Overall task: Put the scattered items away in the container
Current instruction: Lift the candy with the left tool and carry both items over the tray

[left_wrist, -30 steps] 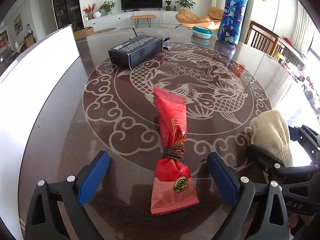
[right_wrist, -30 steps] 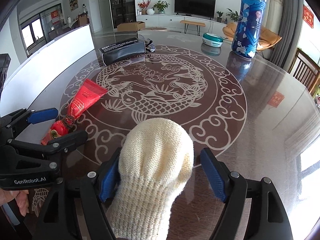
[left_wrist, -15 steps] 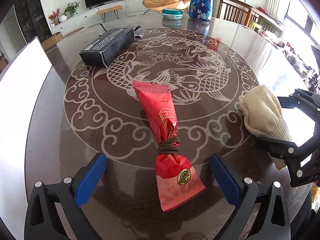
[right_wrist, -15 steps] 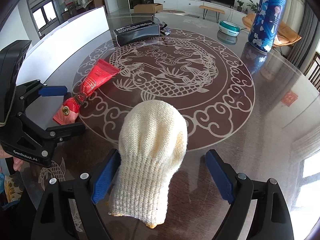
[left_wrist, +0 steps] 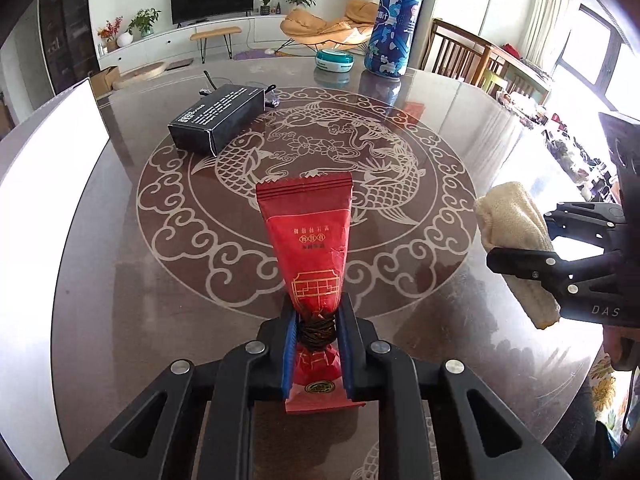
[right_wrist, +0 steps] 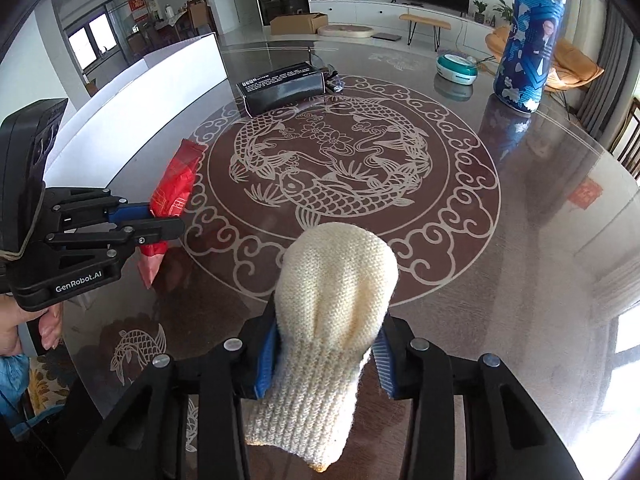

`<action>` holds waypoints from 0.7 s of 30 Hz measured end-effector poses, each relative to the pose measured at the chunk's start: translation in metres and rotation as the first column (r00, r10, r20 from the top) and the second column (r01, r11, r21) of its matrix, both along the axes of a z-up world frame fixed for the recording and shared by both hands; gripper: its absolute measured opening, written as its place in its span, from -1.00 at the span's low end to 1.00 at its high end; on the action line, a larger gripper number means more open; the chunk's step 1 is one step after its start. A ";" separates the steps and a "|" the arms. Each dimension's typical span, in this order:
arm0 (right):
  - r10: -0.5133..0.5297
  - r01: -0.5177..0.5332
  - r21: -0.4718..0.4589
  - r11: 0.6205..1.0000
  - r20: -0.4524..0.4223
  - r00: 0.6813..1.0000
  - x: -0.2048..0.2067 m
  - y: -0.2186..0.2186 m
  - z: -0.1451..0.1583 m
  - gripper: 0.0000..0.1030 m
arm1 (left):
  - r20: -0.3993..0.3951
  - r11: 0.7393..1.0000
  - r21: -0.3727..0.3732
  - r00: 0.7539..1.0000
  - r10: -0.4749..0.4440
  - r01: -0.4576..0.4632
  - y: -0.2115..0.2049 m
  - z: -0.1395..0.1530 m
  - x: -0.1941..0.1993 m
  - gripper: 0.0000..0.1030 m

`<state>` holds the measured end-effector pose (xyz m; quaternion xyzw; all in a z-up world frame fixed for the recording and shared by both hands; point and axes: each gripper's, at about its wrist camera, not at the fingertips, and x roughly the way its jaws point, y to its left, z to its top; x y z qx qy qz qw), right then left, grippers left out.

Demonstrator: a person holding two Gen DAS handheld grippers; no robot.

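Left claw (left_wrist: 316, 344) has just closed on the string-tied neck of the red foil snack packet (left_wrist: 310, 240), whose long axis runs straight ahead; the white container wall (left_wrist: 48, 184) lies to its left.

Right claw (right_wrist: 324, 354) has just closed across the cream knitted glove (right_wrist: 334, 280), fingertip end pointing forward; that white wall (right_wrist: 136, 108) stands far-left, beyond the left claw (right_wrist: 160, 222), which is nearer it.

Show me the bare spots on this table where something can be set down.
Free: the fish medallion at the table's middle, and the wide stretch right of it, below the blue canister. Crowded: the far side, with the black box and teal dish, and the left edge along the white container.
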<state>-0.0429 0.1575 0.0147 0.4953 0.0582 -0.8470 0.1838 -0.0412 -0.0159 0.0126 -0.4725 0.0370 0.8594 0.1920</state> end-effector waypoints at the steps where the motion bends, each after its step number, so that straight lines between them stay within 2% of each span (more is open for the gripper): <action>1: 0.005 -0.005 0.001 1.000 0.003 1.000 0.003 0.000 0.001 -0.20 | -0.005 1.000 0.009 1.000 0.003 -0.003 0.000 0.001 0.005 -0.65; 6: 0.044 -0.045 0.019 0.999 0.012 0.999 0.015 -0.007 0.004 -0.20 | -0.028 0.997 0.061 0.999 0.040 -0.038 -0.014 0.013 0.022 -0.65; 13: 0.089 -0.089 -0.013 0.996 -0.022 0.996 0.013 -0.030 0.033 -0.20 | -0.086 0.984 0.150 0.990 0.112 -0.098 -0.058 0.061 0.035 -0.65; 17: 0.150 -0.151 -0.029 0.988 -0.043 0.988 0.005 -0.064 0.057 -0.20 | -0.111 0.977 0.158 0.980 0.163 -0.145 -0.106 0.093 0.038 -0.65; 21: 0.224 -0.228 -0.052 0.972 -0.077 0.972 -0.011 -0.119 0.086 -0.20 | -0.114 0.952 0.181 0.956 0.271 -0.248 -0.183 0.121 0.036 -0.65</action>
